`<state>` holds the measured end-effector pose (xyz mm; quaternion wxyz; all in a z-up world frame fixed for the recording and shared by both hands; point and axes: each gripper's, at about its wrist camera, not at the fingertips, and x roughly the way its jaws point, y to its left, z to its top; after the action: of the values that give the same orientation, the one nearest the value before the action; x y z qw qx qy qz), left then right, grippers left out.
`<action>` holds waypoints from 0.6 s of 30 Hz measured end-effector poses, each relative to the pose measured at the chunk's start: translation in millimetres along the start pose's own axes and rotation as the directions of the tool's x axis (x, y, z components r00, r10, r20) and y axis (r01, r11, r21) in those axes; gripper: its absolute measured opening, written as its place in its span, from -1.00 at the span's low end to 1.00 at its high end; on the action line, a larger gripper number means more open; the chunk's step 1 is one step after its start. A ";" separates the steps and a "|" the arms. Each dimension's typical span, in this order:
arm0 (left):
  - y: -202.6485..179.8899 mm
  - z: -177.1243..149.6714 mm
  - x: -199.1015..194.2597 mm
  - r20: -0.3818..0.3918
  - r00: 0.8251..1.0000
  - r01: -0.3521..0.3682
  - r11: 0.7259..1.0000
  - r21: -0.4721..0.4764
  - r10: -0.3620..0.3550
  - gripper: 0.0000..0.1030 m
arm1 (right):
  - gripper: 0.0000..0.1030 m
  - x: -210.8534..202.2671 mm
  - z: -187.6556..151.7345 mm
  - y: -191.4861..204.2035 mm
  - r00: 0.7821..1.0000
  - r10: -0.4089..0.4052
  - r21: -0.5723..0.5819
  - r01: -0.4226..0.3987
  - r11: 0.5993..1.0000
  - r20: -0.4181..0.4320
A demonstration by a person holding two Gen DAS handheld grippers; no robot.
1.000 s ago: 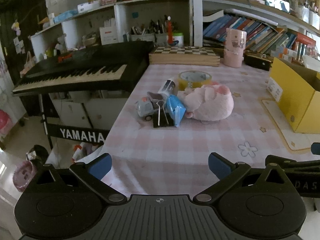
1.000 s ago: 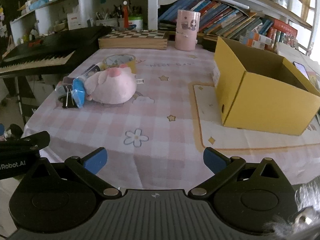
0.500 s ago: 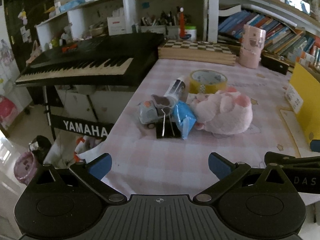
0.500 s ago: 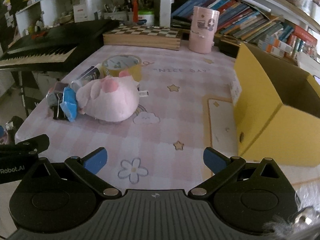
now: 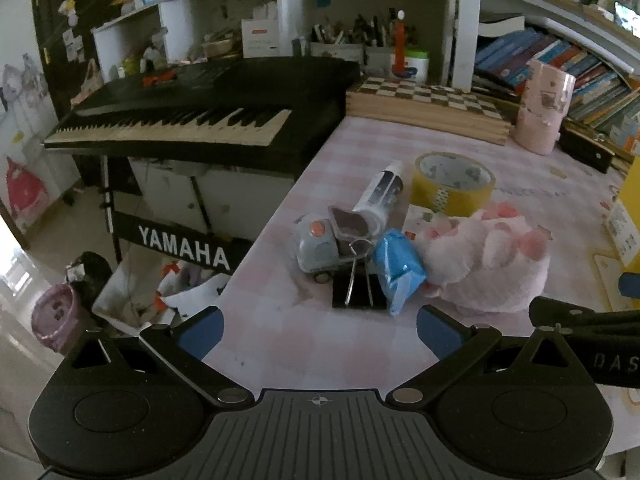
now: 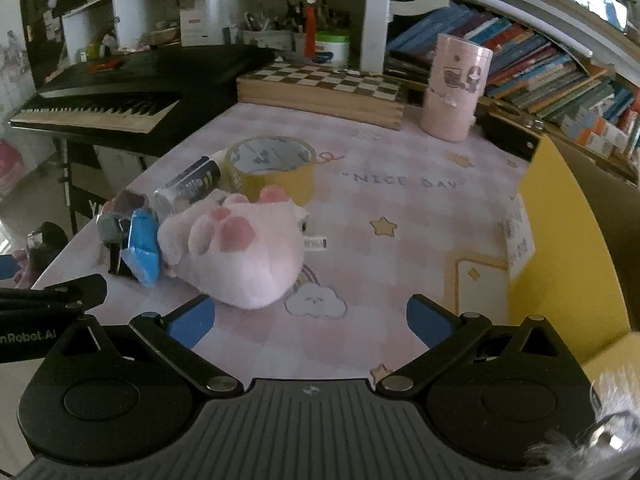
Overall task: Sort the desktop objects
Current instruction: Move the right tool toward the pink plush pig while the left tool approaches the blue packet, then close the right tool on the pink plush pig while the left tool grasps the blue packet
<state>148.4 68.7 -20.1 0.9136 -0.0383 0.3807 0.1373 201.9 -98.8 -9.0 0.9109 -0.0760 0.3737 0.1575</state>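
A cluster lies on the pink checked table: a pink plush paw (image 5: 486,264) (image 6: 240,252), a blue packet (image 5: 398,270) (image 6: 141,250), a black binder clip (image 5: 357,286), a small grey toy truck (image 5: 320,246), a white tube (image 5: 380,196) (image 6: 188,186) and a yellow tape roll (image 5: 452,184) (image 6: 274,170). My left gripper (image 5: 320,330) is open just short of the binder clip. My right gripper (image 6: 310,320) is open just short of the plush paw. Nothing sits between either pair of fingers.
A yellow cardboard box (image 6: 576,248) stands open at the right. A chessboard box (image 6: 320,92) and a pink canister (image 6: 456,88) stand at the back before bookshelves. A black keyboard (image 5: 192,108) on a stand borders the table's left edge, where the floor drops away.
Both grippers have moved forward toward the cluster, which now looms larger and closer. Both stay open. Nothing on the table has shifted.
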 end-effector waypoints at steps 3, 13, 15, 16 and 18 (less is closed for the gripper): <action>1.5 3.1 6.1 -0.012 1.000 -0.009 1.000 -0.012 0.009 1.00 | 1.00 8.3 6.4 0.6 1.000 0.014 -0.015 -0.014 1.000 -0.004; 12.2 9.4 22.8 -0.052 0.999 -0.005 0.998 -0.060 0.002 1.00 | 0.97 35.5 28.3 2.6 0.996 0.086 -0.040 -0.087 0.995 -0.028; 14.4 10.0 24.2 -0.057 0.998 -0.006 0.998 -0.070 0.002 1.00 | 0.96 38.8 33.0 3.2 0.993 0.113 -0.041 -0.114 0.993 -0.037; 15.1 10.4 24.8 -0.060 0.998 -0.008 0.997 -0.071 0.003 1.00 | 0.96 39.7 35.3 3.7 0.992 0.122 -0.041 -0.124 0.991 -0.040; 14.5 11.2 25.9 -0.064 0.998 -0.007 0.998 -0.064 0.003 1.00 | 0.96 38.0 39.2 2.6 0.988 0.155 -0.037 -0.156 0.987 -0.025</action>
<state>169.4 90.3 -29.9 0.8989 -0.0708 0.4055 0.1505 252.2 -77.6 -8.1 0.8901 -0.0660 0.3853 0.2343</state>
